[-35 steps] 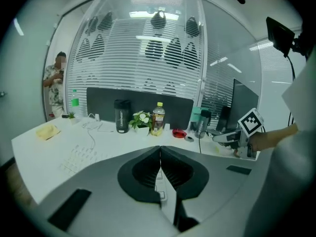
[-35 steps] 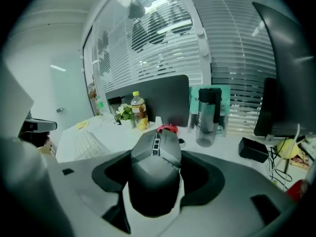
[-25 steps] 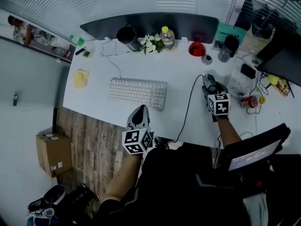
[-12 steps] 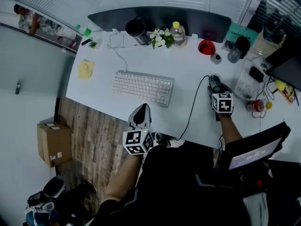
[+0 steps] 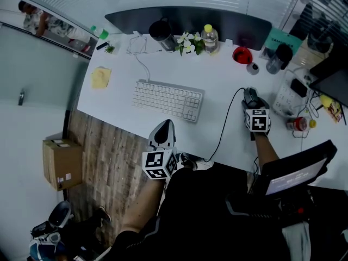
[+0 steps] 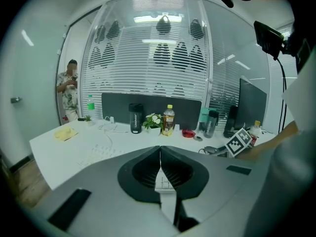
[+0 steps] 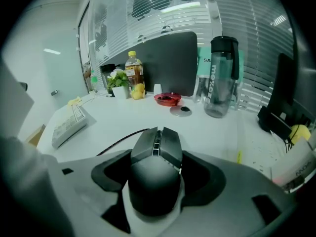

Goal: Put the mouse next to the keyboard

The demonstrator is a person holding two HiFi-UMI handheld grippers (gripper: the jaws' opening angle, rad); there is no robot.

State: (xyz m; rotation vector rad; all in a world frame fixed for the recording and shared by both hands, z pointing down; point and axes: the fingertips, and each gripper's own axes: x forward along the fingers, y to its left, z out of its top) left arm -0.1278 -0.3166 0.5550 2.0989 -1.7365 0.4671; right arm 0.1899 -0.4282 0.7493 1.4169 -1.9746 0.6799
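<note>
The dark wired mouse [image 5: 249, 93] lies on the white desk [image 5: 217, 86], well to the right of the white keyboard [image 5: 168, 100]. My right gripper [image 5: 250, 98] points down over it. In the right gripper view the mouse [image 7: 155, 167] sits between the jaws, which straddle it widely; slivers of desk show beside its rear, so the gripper reads as open. The keyboard [image 7: 69, 121] shows at that view's left. My left gripper [image 5: 163, 126] hovers off the desk's front edge, shut and empty [image 6: 160, 154].
The mouse cable [image 5: 223, 121] runs forward off the desk. Along the back stand a dark mug [image 5: 160, 30], a plant [image 5: 187, 43], a bottle [image 5: 209, 37], a red bowl [image 5: 242, 54] and a dark flask [image 5: 276, 57]. A yellow note [image 5: 101, 77] lies left. A cardboard box [image 5: 62, 163] sits on the floor.
My right gripper has sunk a little around the mouse. The left gripper has stayed where it was. The head view has shifted slightly.
</note>
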